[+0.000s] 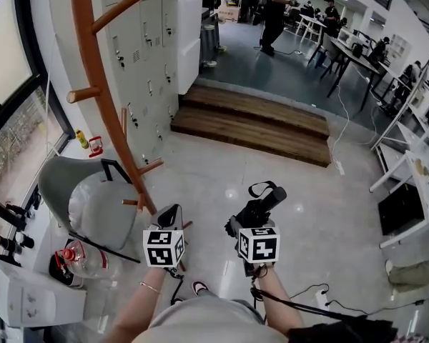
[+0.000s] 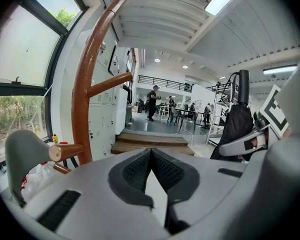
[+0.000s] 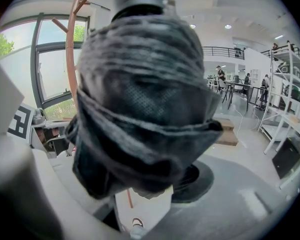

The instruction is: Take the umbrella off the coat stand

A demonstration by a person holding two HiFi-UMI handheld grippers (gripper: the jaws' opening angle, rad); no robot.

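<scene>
umbrella (image 1: pixel 263 200), folded, clamped in our right gripper (image 1: pixel 244 226), off the coat stand (image 1: pixel 100 77); left gripper (image 2: pixel 150 156) closed, empty; we should carry it steadily away.

The head view looks steeply down from above, with the coat stand (image 1: pixel 100 77) near its left edge. The left gripper view sits low beside that stand, facing the wooden steps (image 2: pixel 150 143). In the right gripper view the umbrella (image 3: pixel 140 99) is so near that it fills most of the view. All three views share the stand.
</scene>
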